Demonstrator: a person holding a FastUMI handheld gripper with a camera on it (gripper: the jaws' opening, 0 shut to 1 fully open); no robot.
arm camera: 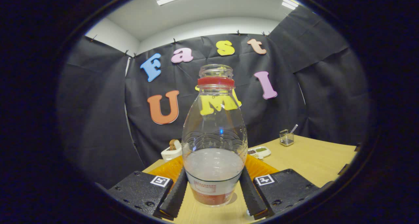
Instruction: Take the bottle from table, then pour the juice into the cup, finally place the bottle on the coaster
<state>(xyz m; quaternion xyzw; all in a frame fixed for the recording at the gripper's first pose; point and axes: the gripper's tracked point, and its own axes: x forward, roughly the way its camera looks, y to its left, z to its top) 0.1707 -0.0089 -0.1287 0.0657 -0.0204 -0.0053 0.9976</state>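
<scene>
A clear plastic bottle [213, 132] stands upright between my fingers, its base on or just over the wooden table [311, 158]; I cannot tell which. It has no cap, a red ring sits under its open mouth, and a red and white label wraps its base. Pale cloudy juice fills about its lower third. My gripper [213, 178] is shut on the bottle's lower body, with the left finger [175, 194] and the right finger [250, 193] each pressing on a side. An orange ribbed mat [262, 168] lies just behind the bottle, partly hidden by it.
Beyond the mat stand a white holder [170, 152] with something brown in it and a small white dish [261, 151] with compartments. A wire basket [286, 138] with a utensil stands further back right. Bare table spreads to the right.
</scene>
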